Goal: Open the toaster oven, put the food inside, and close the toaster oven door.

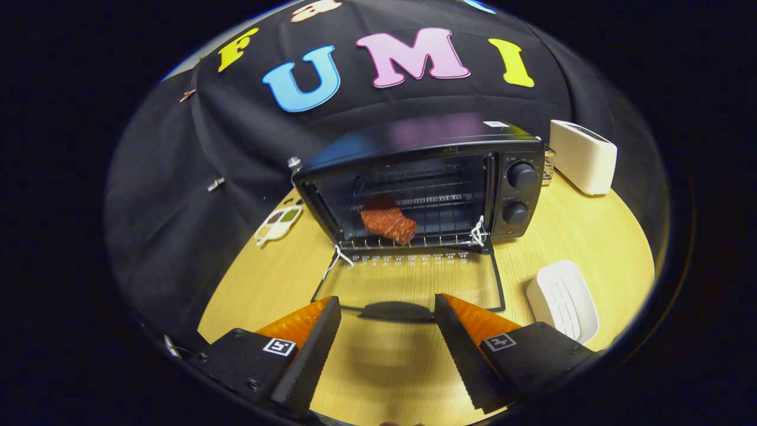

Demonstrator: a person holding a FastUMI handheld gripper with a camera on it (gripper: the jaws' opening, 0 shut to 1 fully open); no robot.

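Gripper view: food [388, 222] lies on the rack inside the toaster oven [426, 177]; door [414, 284] lies flat open on the table [591, 236]. Gripper [387, 313] spread, empty, door handle [395, 310] between its fingertips. Closing step in hand, I judge: next, lift the handle to swing the door up.

wire basket [549, 163] mostly hidden behind toaster oven [426, 177], small tray [279, 223] contents unclear
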